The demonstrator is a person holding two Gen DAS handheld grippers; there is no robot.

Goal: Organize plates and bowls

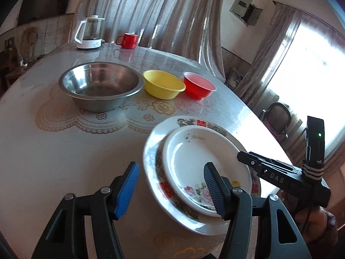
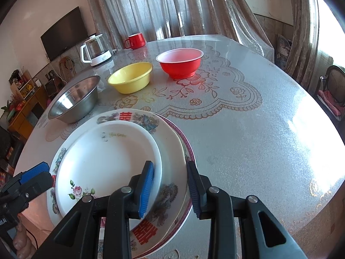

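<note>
Two tongs — right tongs (image 2: 170,187) apparently gripping stacked plates (image 2: 107,161); left tongs (image 1: 170,190) open.

Yellow bowl (image 2: 130,79), red bowl (image 2: 180,63), rose-print plate (image 2: 103,164).

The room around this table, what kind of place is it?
Probably a home living or dining room: a flat black television on the wall, long grey curtains, and a glass electric kettle on the table.
</note>
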